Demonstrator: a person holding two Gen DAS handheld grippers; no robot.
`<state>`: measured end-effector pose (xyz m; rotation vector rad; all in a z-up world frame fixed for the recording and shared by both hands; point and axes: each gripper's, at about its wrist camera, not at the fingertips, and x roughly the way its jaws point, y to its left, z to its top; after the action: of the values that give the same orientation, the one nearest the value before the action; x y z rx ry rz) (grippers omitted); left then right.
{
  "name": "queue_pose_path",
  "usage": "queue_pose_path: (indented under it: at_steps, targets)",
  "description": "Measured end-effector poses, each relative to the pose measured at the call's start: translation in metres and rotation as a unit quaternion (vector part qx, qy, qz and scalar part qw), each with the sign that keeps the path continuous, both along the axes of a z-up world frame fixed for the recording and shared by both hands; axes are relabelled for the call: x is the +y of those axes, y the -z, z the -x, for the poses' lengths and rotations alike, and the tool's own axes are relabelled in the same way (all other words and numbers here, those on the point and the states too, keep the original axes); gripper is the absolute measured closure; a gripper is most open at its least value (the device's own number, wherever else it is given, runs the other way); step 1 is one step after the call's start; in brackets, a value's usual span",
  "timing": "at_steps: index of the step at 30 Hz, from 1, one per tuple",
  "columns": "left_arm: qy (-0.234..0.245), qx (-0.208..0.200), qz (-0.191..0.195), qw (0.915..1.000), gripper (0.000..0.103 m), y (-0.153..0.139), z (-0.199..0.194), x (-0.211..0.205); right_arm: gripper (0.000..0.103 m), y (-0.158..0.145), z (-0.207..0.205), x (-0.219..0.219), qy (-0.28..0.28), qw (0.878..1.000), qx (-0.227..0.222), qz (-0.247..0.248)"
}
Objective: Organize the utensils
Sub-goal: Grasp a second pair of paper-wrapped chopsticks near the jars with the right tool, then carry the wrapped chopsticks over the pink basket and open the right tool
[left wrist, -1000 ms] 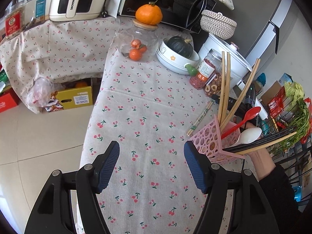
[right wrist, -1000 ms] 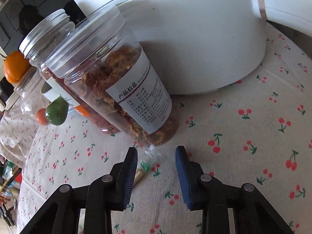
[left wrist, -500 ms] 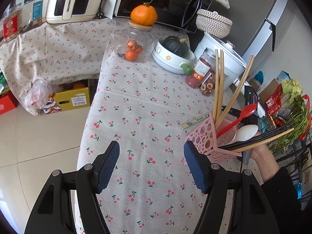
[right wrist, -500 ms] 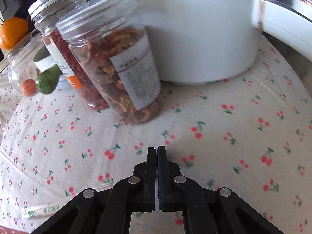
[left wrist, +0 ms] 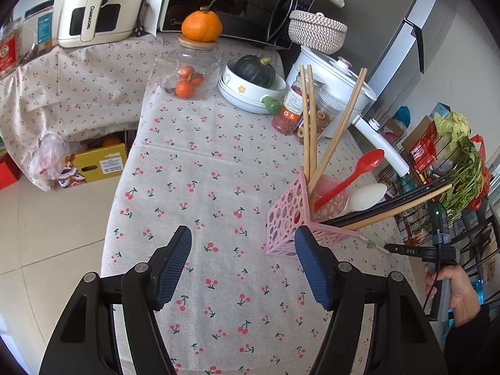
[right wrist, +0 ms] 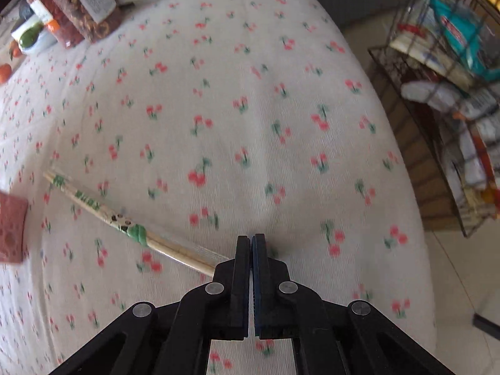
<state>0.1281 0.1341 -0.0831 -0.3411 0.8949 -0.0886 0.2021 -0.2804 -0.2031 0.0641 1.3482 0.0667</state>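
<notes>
Chopsticks [left wrist: 307, 125], a red spoon [left wrist: 350, 178] and a white spoon [left wrist: 365, 195] are held in the pink perforated holder [left wrist: 286, 215], right of centre. Left gripper [left wrist: 243, 259] is spread wide, right gripper [right wrist: 251, 243] clenched on nothing.

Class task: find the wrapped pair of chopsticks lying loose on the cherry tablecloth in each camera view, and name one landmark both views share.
Left wrist view: wrapped chopsticks, right of centre, poking out from behind the pink utensil basket.
Right wrist view: wrapped chopsticks, lower left, running diagonally toward the tongs.
Shared landmark: the two jars of dried food by the white cooker.

Home kitchen: microwave [left wrist: 237, 3], fridge [left wrist: 415, 31], vegetable rack [left wrist: 450, 168].
</notes>
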Motion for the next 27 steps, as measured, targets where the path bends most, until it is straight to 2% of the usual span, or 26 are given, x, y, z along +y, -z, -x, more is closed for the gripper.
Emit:
queue_pose_path:
  at_steps: [3, 6, 8, 10, 14, 17, 21, 22, 23, 24, 26, 27]
  targets:
    - [0.004, 0.003, 0.002, 1.0000, 0.032, -0.001, 0.005, -0.004, 0.097, -0.002, 0.026, 0.003, -0.027, 0.999, 0.032, 0.010]
    - [0.010, 0.002, -0.003, 0.9999, 0.032, -0.003, 0.010, -0.007, 0.092, -0.016, 0.040, 0.018, -0.049, 0.999, 0.005, -0.004]
    - [0.011, 0.001, -0.007, 0.9999, 0.032, -0.003, 0.013, -0.008, 0.060, -0.025, 0.040, 0.035, -0.070, 0.997, -0.026, -0.008]
    - [0.010, 0.003, -0.007, 0.9999, 0.032, -0.002, 0.015, -0.006, 0.053, -0.028, 0.036, 0.062, -0.103, 0.993, -0.057, -0.004]
    - [0.007, 0.006, -0.005, 0.9999, 0.032, 0.000, 0.014, -0.001, 0.054, -0.019, 0.021, 0.110, -0.170, 0.980, -0.100, -0.022]
    - [0.008, 0.006, -0.005, 0.9999, 0.032, 0.001, 0.013, 0.002, 0.054, -0.007, 0.006, 0.131, -0.189, 0.976, -0.107, -0.028]
    - [0.009, 0.012, -0.007, 0.9999, 0.032, 0.006, 0.009, 0.004, 0.061, 0.002, -0.011, 0.149, -0.204, 0.970, -0.129, -0.012]
    - [0.008, 0.014, -0.007, 0.9998, 0.032, 0.007, 0.008, 0.005, 0.065, 0.002, -0.013, 0.152, -0.205, 0.969, -0.134, -0.007]
    - [0.007, 0.016, -0.007, 0.9998, 0.032, 0.008, 0.006, 0.006, 0.078, 0.002, -0.015, 0.153, -0.205, 0.969, -0.135, -0.008]
    - [0.007, 0.017, -0.007, 0.9998, 0.032, 0.009, 0.006, 0.006, 0.085, 0.002, -0.017, 0.153, -0.200, 0.971, -0.132, -0.008]
    - [0.007, 0.020, -0.007, 0.9998, 0.032, 0.011, 0.005, 0.008, 0.094, 0.001, -0.021, 0.148, -0.178, 0.977, -0.120, -0.003]
    - [0.007, 0.021, -0.006, 0.9997, 0.032, 0.011, 0.005, 0.008, 0.095, 0.001, -0.023, 0.143, -0.162, 0.980, -0.112, 0.002]
